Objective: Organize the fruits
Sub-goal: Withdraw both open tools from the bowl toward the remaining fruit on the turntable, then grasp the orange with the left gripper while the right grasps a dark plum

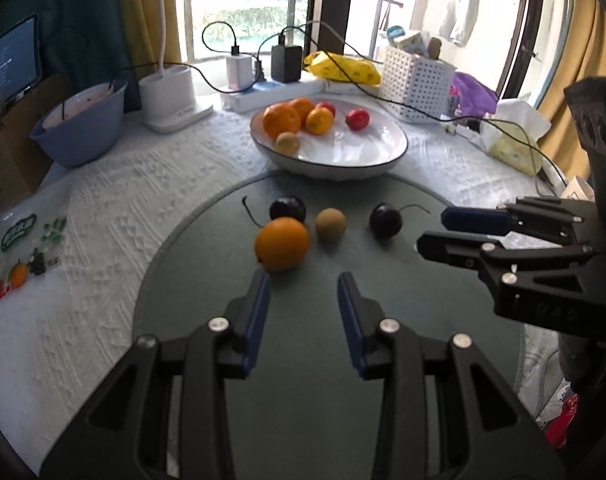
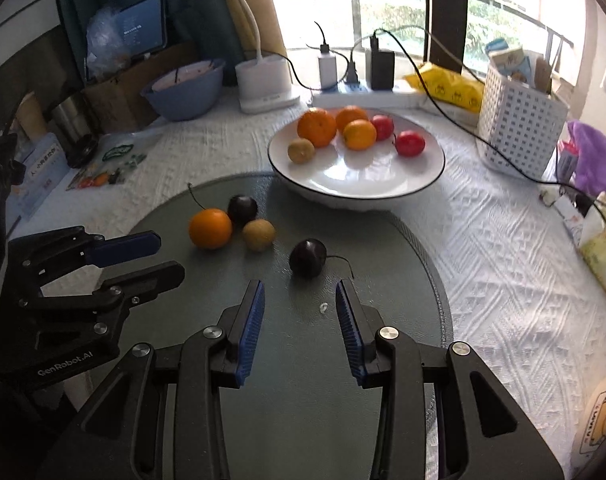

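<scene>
Four fruits sit loose on the grey mat (image 1: 207, 320) in front of you: an orange (image 1: 282, 243), a brown kiwi (image 1: 331, 223) and two dark cherries, one (image 1: 288, 209) tucked behind the orange at its 12 o'clock, the other (image 1: 385, 220) alone at 3 o'clock from the kiwi. The white bowl (image 1: 367, 152) beyond the mat at 12 o'clock already holds three oranges, two red fruits and a kiwi.

Your left gripper (image 1: 303, 292) is released, jaws parted with nothing between them, its left pad just short of the orange at 11 o'clock. Your right gripper (image 2: 300, 298) is likewise empty and parted, with the lone cherry just ahead at 12 o'clock.

Watch these risks:
- The gap on both tools looks narrower than the orange. Push forward without widening and you will likely shove it into the cherry and kiwi beside it, scattering the cluster.
- Round fruit on a smooth mat should roll at a glancing touch; the lone cherry could run towards the mat's edge.
- The cherry's thin stem (image 2: 345, 265) may snag on a pad.
- The two tools stand near each other, so reaching both at once could knock them together.
- Black cables (image 2: 455, 120) lie just beside the bowl's far rim; a high carry could catch them.
</scene>
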`<state>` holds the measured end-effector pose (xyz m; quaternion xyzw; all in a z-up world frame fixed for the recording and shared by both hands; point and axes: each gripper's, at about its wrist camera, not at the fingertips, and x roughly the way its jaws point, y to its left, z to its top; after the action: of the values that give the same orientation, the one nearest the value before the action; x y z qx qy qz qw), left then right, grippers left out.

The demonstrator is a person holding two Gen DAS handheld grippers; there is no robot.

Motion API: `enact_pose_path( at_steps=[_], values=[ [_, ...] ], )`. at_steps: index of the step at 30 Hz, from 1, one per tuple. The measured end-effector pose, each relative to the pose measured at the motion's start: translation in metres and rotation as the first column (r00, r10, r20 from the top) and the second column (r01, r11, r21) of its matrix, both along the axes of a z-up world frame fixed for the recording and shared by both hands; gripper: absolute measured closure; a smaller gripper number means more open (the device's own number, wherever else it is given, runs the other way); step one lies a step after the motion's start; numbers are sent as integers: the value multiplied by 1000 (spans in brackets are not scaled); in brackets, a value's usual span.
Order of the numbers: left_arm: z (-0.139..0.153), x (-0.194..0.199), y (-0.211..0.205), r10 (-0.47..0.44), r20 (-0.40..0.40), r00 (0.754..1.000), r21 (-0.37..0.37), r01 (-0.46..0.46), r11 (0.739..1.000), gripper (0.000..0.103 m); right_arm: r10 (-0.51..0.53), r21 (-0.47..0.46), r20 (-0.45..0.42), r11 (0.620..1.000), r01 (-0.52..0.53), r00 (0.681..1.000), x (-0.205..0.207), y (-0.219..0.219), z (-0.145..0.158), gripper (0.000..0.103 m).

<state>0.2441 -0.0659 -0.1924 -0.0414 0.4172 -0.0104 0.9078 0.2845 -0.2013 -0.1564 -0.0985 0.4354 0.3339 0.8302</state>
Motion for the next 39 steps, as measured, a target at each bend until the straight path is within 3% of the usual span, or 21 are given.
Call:
enact_pose_path(
  at_steps=[9,29,36,39],
  values=[
    [-11,20,10,8,-24,1000,-7,-8,1000,66,3,-7,-54,1000,-4,999,15,10,-21,64],
    [-22,49,15,-56,-38,998,13,57,998,69,0,-29,-57,1000,-1,998,41,30,-29,64],
    [-19,41,15,-62,-28,998,8,62,998,69,-3,-39,-53,999,1,999,38,31,-28,75],
    [-16,36,15,-62,-20,998,6,62,998,69,-7,-42,-47,999,5,999,33,30,-26,75]
  ],
)
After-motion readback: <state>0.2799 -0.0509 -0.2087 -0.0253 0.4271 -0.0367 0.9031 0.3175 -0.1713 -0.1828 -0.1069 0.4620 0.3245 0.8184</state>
